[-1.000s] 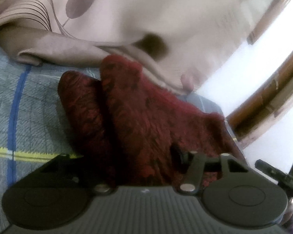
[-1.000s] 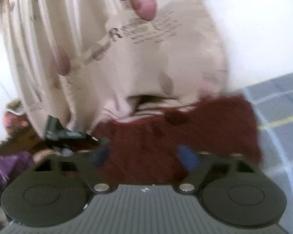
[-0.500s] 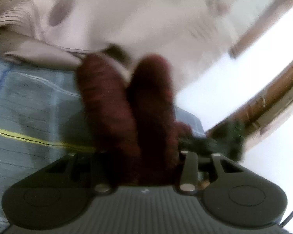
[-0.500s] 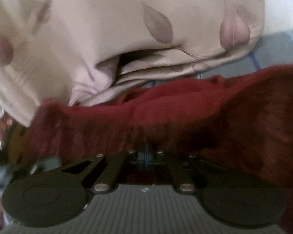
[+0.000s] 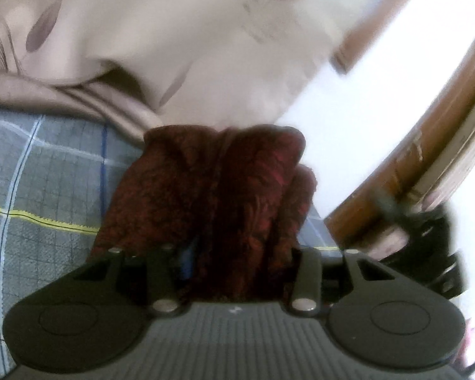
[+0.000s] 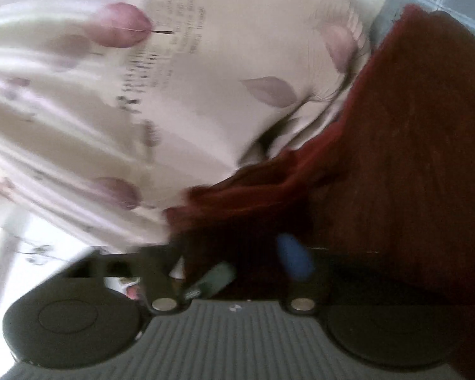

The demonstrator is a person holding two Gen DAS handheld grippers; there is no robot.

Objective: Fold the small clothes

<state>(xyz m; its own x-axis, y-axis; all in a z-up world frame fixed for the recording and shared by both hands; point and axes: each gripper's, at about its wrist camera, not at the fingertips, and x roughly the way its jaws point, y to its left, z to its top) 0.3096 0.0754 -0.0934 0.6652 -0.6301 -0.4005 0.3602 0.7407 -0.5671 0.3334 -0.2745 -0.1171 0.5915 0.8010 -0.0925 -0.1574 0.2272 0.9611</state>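
Gripping bunched folds, the left gripper (image 5: 234,253) holds the red cloth (image 5: 218,190), which stretches lengthwise ahead over the checked bedsheet (image 5: 47,174). The right gripper (image 6: 237,262) is blurred; its fingers look parted around the same cloth, though whether it grips, I cannot tell.

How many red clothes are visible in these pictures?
1: the dark red cloth lies bunched on the checked blanket, held in the left gripper and the right gripper. Others may be hidden.

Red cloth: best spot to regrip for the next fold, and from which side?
Take the red cloth at its far bunched edge, where it ends before the beige sheet. Come in low along the plaid cover, fingers straddling that edge. The layers stack there, so one pinch likely catches them all.
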